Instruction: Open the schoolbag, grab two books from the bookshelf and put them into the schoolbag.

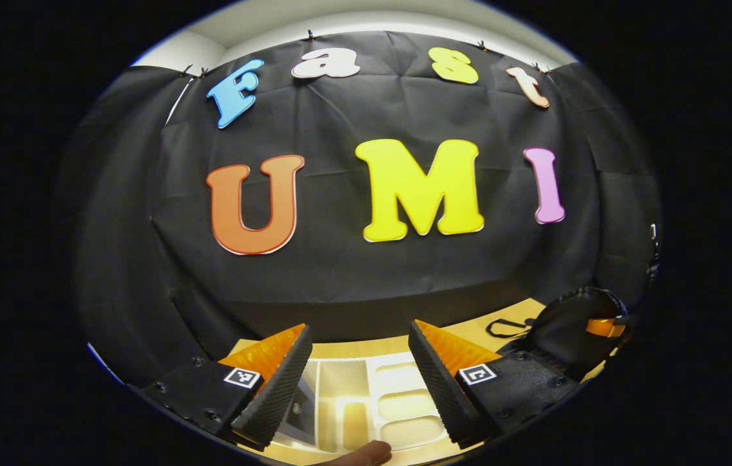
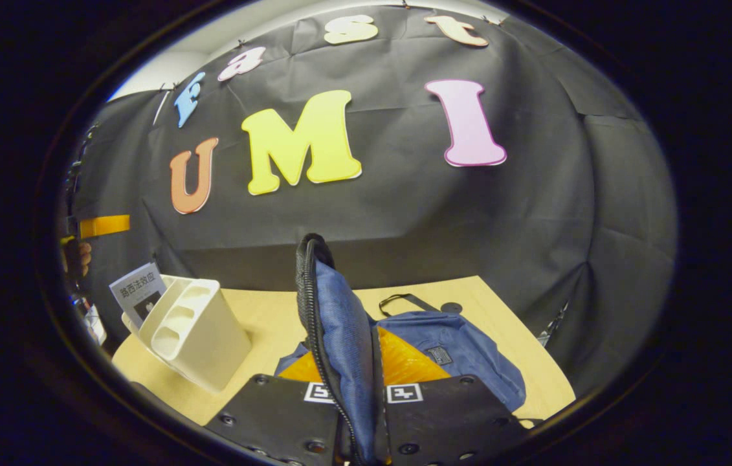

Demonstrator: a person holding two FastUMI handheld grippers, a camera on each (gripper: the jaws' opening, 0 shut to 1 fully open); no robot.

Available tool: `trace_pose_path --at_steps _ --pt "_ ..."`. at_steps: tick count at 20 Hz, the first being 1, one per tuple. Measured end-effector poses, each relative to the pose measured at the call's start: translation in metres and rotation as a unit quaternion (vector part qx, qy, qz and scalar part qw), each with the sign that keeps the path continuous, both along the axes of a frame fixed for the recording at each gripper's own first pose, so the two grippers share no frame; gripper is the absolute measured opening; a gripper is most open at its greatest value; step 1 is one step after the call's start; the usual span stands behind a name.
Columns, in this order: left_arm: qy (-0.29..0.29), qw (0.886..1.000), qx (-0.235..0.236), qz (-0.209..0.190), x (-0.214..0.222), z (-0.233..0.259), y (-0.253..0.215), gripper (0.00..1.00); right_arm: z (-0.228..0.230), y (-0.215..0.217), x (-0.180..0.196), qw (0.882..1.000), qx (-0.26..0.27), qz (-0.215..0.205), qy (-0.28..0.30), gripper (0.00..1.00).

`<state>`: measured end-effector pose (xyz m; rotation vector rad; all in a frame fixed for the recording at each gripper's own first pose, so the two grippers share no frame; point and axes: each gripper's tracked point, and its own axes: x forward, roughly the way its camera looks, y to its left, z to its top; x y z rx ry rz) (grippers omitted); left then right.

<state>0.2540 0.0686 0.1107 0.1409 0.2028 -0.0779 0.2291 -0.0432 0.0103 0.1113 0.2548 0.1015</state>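
The right tongs (image 2: 360,414) are clenched on the raised flap (image 2: 340,336) of the blue schoolbag (image 2: 463,356), both fingers pressing the fabric, with the zipper edge standing up in an arc above them. The bag's body lies on the tabletop (image 2: 268,317) towards its far right corner, with a black strap loop beside it at the back edge. The left tongs (image 1: 358,382) are released, jaws wide apart and holding nothing, poised over the white bookshelf (image 1: 366,395) and looking down into its slots. In the right gripper view that bookshelf (image 2: 194,330) stands near the left edge of the tabletop, with a grey-covered book (image 2: 139,294) upright at its far side.

The main risk, as I judge it, is the flap. It is held by a thin fold of fabric, so a pull or a turn of the right hand could let it slip out and drop over the mouth just as a book arrives. Pulling too hard could instead drag the light bag across the tabletop towards its edge.

At the bookshelf, the left tongs sit over the slots, not over the book; closing here would catch a divider or nothing. The bookshelf looks light, and a sideways nudge could tip it or push it off the left edge. A fingertip (image 1: 366,453) shows at the bottom rim of the left gripper view, near the jaws.
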Motion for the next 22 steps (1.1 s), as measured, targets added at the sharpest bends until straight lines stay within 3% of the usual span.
trace_pose_path --at_steps 3,8,13,16,22 --pt "0.031 0.998 0.032 0.042 0.01 -0.001 0.042 0.95 0.003 -0.001 0.001 1.0 -0.01 0.001 -0.006 0.08" --pt "0.12 0.989 0.064 0.059 0.026 -0.037 0.085 0.97 0.002 0.001 -0.003 1.0 -0.013 0.004 -0.007 0.08" --pt "0.233 0.964 0.107 0.074 0.032 -0.098 0.127 0.98 0.003 -0.001 -0.01 1.0 -0.027 -0.005 -0.015 0.08" --pt "0.297 0.947 0.11 0.054 0.034 -0.127 0.12 0.98 0.0 0.006 -0.012 0.999 -0.038 -0.003 -0.017 0.08" --pt "0.375 0.913 0.15 0.058 0.038 -0.167 0.128 0.98 -0.005 0.013 -0.014 0.999 -0.038 0.011 -0.018 0.08"
